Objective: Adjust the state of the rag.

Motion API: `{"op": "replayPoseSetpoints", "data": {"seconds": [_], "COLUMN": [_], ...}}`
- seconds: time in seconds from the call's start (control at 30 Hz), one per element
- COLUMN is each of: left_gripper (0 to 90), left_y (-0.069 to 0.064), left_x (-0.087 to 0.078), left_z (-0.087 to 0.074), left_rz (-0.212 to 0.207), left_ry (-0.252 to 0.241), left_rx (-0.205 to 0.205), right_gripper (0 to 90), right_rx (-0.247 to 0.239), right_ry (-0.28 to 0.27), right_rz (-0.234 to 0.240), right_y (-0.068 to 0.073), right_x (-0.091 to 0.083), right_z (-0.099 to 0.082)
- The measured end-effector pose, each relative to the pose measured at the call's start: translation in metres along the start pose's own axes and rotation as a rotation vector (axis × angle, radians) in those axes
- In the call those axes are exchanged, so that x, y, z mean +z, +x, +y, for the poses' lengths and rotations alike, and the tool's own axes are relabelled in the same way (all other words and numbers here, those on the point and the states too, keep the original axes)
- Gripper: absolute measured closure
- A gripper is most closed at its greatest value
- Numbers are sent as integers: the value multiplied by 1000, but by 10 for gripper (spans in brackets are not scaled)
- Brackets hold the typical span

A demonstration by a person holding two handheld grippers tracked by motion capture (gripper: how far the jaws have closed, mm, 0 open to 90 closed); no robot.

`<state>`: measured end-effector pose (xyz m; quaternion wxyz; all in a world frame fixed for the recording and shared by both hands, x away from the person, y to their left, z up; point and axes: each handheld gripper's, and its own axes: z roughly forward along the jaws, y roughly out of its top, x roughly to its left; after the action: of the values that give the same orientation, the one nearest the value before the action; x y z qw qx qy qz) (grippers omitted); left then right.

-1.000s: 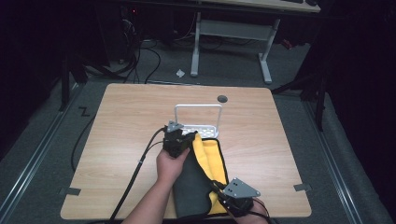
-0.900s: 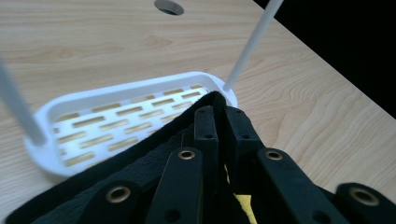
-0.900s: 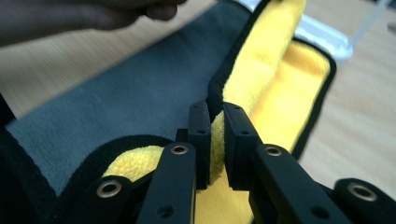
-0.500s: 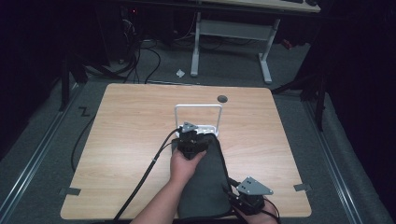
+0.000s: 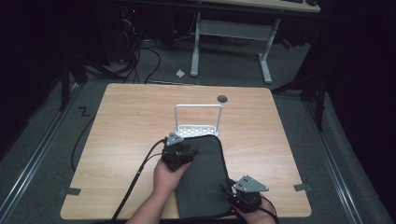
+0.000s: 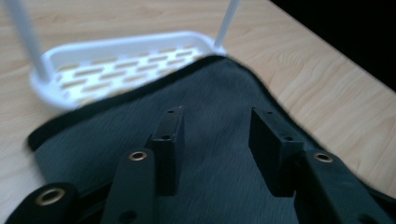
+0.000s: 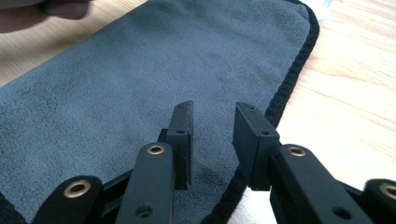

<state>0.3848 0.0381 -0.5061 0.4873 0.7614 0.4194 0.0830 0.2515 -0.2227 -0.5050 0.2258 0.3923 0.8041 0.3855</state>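
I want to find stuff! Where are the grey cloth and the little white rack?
grey cloth (image 5: 205,175): high view, middle of its flat top.
white rack (image 5: 198,107): high view, top bar of its handle.

High view: fixed overhead, facing forward and down, far enough to frame the whole table (image 5: 140,116). Left gripper view: low and close, facing the white rack (image 6: 121,60). Right gripper view: close over the cloth's edge. All three share the grey cloth (image 5: 205,182).
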Motion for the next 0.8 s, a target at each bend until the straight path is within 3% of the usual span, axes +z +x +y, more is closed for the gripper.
{"op": "replayPoseSetpoints", "data": {"seconds": [0.13,0.27,0.37,0.57,0.63,0.8], "left_gripper": [647,751,817,823,835,854], "left_y": [4,-1,-1,-3,-3,-2], "left_x": [-25,-41,-41,-30,-26,-26], "left_z": [-19,-38,-44,-44,-46,-48], "left_rz": [-14,-21,-36,-50,-35,-31], "left_ry": [22,83,136,161,183,179], "left_rx": [12,42,50,78,90,107], "right_gripper": [699,706,726,893,900,900], "right_rx": [11,23,10,1,-4,5], "right_ry": [10,11,34,66,91,154], "right_rz": [1,0,-2,-12,-21,-51], "right_y": [-2,-6,-9,-28,-32,-42], "right_x": [3,6,14,44,58,84], "right_z": [-1,1,7,33,39,40]}}
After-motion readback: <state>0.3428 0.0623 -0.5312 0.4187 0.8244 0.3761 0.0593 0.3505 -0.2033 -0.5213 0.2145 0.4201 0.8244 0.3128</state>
